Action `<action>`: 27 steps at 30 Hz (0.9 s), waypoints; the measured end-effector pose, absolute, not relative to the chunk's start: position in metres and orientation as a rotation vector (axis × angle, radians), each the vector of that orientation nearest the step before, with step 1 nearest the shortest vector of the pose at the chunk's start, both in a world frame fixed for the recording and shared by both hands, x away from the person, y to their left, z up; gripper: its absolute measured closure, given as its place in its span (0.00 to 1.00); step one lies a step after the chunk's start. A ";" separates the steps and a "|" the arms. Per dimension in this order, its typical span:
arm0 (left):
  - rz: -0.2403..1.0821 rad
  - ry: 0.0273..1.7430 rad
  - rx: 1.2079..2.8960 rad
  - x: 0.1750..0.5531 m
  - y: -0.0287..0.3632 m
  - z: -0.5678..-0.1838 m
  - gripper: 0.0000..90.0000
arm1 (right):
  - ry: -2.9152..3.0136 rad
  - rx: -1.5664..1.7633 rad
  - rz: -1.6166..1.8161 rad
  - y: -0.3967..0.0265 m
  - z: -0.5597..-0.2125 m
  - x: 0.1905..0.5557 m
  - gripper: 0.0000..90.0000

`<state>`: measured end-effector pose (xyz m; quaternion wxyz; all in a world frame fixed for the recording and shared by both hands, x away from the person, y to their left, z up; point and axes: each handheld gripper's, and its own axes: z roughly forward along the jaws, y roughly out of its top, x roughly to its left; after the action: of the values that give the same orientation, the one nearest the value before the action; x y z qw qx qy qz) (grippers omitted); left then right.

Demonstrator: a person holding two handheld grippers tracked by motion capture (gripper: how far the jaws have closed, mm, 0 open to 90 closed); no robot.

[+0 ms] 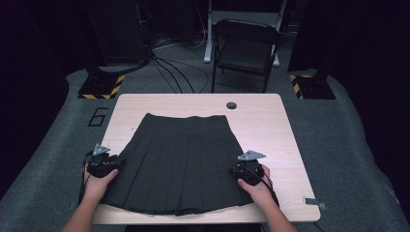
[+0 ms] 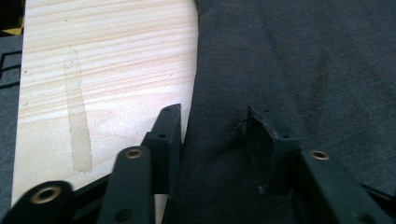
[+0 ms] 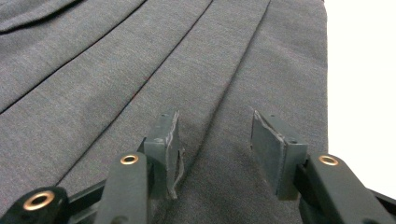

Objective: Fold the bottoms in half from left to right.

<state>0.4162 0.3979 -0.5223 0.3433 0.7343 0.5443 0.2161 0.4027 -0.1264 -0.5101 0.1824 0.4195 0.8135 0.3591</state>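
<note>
Both hand-held grippers [image 1: 101, 163] [image 1: 249, 169] gape over the skirt [image 1: 179, 164], its waistband pointing away.

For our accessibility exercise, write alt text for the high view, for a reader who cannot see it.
A dark pleated skirt lies flat on a light wooden table, waistband at the far side. A person's hands hold the left gripper at its left edge and the right gripper at its right edge. An empty folding chair stands beyond the table.

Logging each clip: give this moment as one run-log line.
dark grey pleated skirt: flat on light wooden table | left gripper: open, at skirt's side edge | right gripper: open over pleats
</note>
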 end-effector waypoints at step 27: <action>0.547 1.412 1.888 0.415 0.392 -0.516 0.95 | 2.308 1.178 1.000 -0.126 -0.512 0.404 0.57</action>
<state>0.4153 0.3923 -0.5161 0.3528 0.7299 0.5459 0.2116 0.4036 -0.1256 -0.5121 0.1810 0.4172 0.8172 0.3540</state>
